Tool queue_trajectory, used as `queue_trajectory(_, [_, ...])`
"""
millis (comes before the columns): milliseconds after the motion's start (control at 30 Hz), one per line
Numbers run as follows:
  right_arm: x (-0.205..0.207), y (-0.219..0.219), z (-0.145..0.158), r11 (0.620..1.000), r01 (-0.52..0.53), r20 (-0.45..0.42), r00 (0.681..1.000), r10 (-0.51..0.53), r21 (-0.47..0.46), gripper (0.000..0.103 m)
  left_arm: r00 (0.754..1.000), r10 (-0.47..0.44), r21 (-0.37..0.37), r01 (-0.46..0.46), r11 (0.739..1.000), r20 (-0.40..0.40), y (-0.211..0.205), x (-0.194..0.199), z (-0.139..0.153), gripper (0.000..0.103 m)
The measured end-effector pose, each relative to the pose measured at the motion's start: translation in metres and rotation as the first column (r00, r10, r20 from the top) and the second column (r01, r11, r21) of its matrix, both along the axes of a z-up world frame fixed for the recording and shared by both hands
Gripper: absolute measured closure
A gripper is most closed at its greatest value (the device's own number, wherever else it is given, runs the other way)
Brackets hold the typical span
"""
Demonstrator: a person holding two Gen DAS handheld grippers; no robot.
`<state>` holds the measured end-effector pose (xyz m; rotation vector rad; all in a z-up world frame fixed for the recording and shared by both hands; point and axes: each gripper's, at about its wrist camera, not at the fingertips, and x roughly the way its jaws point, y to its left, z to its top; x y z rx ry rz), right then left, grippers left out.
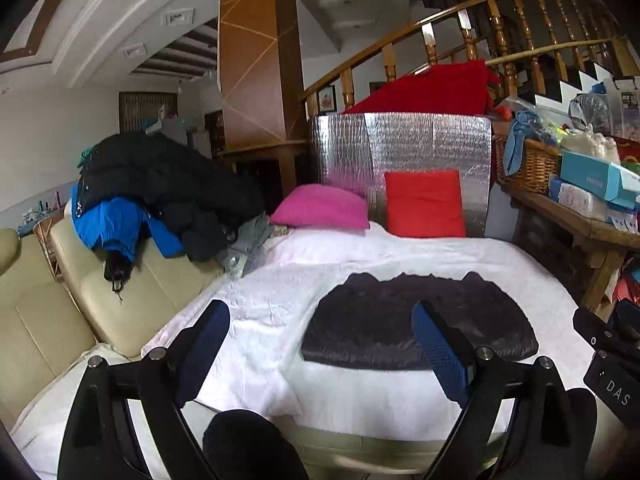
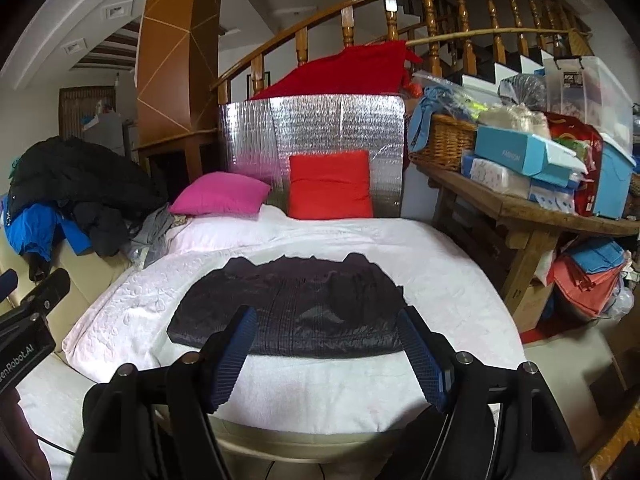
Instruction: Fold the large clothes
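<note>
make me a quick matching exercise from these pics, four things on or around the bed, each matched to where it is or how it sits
Things:
1. dark jacket
2. pink cushion
3. red cushion
4. blue box

Places:
A. upright against the silver foil panel
B. on the wooden table, beside the wicker basket
C. folded flat in the middle of the white cover
D. lying at the head of the bed, on the side of the clothes pile

Pairs: 1-C, 2-D, 3-A, 4-B

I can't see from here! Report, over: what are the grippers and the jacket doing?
Left gripper and right gripper open, empty. Jacket folded flat on bed. Nothing in the way.
</note>
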<state>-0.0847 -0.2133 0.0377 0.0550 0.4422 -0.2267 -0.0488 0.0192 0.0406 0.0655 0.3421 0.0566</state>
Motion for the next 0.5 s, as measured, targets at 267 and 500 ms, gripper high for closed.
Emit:
queue_trajectory(267, [-0.016,0.000,0.013,1.000,0.019,0.040,0.999,-0.019,-0.017,0.027,1.000,0.011,-0.013,-0.010,1.000,0.024,-0.002,-0.007,0.008,0.007])
queue_trajectory(500, [-0.016,-0.005,0.013,1.000,0.019,0.044,0.999,-0.019,-0.009,0.027,1.000,0.000,0.002,0.000,1.000,0.020,-0.008,-0.008,0.007,0.007])
